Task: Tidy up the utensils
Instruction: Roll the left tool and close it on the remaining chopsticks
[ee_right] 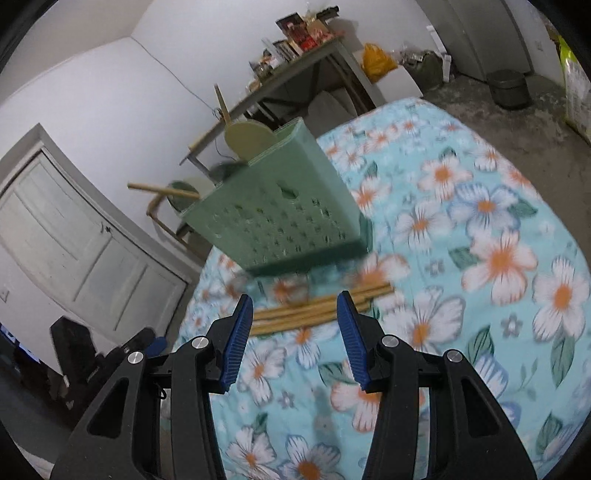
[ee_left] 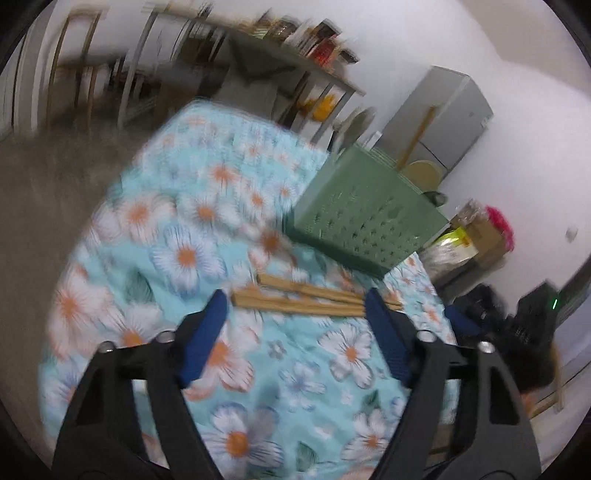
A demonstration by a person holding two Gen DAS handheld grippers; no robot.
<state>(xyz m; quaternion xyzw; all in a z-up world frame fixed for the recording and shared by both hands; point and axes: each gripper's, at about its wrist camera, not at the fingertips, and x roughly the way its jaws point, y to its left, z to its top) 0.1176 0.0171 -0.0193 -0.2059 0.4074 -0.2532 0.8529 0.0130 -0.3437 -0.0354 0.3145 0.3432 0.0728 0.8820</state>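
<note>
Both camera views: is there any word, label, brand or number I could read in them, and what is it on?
None can be read.
Packets and boxes on the far shelf: printed in red and dark colours, too blurred to read.
Yellow-green bag on the floor beside the table: print too small and smeared.
Green basket: only holes, no lettering.
Wooden chopsticks: no marks visible.
Flowered tablecloth: pattern only.

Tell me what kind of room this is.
Probably a lived-in home, a kitchen or dining corner. A table under a floral tablecloth holds wooden chopsticks and a green utensil basket; a grey fridge and a cluttered shelf table stand along the white walls.
</note>
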